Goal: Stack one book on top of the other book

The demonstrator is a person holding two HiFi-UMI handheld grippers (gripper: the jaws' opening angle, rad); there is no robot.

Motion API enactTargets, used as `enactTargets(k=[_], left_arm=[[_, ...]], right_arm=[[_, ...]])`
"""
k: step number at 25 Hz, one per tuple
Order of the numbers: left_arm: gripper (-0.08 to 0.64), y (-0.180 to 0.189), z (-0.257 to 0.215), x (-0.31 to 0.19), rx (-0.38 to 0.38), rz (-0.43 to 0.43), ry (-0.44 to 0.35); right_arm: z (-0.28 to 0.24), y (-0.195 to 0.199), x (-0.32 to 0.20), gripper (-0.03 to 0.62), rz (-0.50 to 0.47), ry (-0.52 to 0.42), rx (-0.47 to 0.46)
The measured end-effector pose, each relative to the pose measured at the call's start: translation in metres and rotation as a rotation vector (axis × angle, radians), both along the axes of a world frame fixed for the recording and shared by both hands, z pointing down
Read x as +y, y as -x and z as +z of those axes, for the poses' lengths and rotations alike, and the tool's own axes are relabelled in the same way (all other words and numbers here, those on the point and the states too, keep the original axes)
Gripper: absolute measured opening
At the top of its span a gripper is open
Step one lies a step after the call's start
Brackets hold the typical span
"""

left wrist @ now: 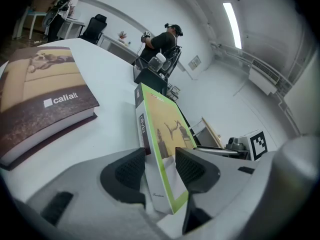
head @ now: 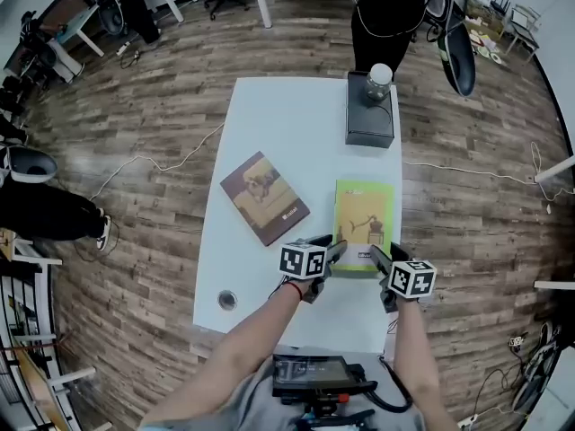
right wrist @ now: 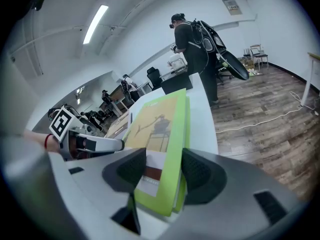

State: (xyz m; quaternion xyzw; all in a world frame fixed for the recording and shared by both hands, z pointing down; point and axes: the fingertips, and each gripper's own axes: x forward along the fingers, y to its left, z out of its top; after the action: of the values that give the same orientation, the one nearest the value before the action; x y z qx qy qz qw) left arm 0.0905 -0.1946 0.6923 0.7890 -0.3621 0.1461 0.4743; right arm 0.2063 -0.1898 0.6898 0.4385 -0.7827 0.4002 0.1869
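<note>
A green-and-yellow book (head: 364,218) lies on the right half of the white table (head: 296,115), its near edge between my two grippers. My left gripper (head: 340,251) is shut on the book's near left corner, with the spine and cover (left wrist: 165,134) squeezed between its pads (left wrist: 130,171). My right gripper (head: 375,257) is shut on the near right corner, its jaws closed over the green cover (right wrist: 160,129). A brown book (head: 263,196) lies flat to the left, angled, apart from the green one; in the left gripper view the brown book (left wrist: 40,99) sits at the left.
A black box (head: 368,119) with a white-capped jar (head: 379,81) on it stands at the table's far right. A person (head: 386,7) stands just beyond that end. A round metal grommet (head: 227,300) sits near the table's front left corner. Cables run across the wooden floor.
</note>
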Motion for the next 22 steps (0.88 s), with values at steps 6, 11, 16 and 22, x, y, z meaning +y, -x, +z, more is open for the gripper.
enactTargets(k=[6, 11, 16, 22], left_arm=[[0.196, 0.021, -0.018, -0.007, 0.026, -0.052, -0.035], [0.196, 0.054, -0.030, -0.013, 0.014, -0.127, -0.052], [0.196, 0.095, -0.039, -0.017, 0.020, -0.210, -0.061], [0.196, 0.146, -0.045, -0.016, 0.022, -0.357, -0.062]], right_arm=[[-0.019, 0.021, -0.014, 0.230, -0.059, -0.032, -0.001], [-0.032, 0.055, -0.031, 0.230, -0.145, -0.055, -0.003], [-0.039, 0.097, -0.042, 0.230, -0.220, -0.071, -0.015], [-0.047, 0.152, -0.058, 0.230, -0.357, -0.094, -0.014]])
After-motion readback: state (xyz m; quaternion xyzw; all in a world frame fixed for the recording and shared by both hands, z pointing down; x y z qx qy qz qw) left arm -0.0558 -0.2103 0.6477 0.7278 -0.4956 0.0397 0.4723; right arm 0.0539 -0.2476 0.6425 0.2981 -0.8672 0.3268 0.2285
